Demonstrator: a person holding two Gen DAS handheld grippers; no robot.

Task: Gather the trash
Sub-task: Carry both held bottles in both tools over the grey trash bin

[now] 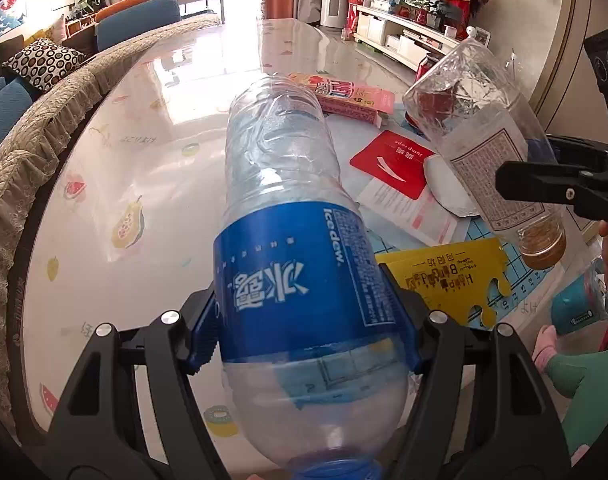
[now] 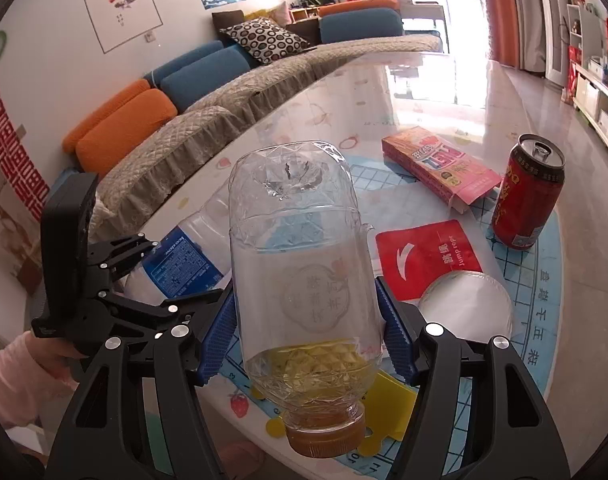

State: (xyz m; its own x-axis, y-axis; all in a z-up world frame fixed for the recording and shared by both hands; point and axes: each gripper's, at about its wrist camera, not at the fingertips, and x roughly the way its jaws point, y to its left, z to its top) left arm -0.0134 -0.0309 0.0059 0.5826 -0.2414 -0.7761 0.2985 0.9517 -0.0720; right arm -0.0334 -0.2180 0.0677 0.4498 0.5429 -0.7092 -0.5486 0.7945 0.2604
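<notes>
My left tongs pinch the light, crushable water bottle at its label; my right tongs pinch the slick tea bottle mid-body.

Glossy fruit-print table: blue mat, pink box, red can, red packet, yellow card, possibly foil lid.

Two clear bottles, cap-down, aloft
</notes>
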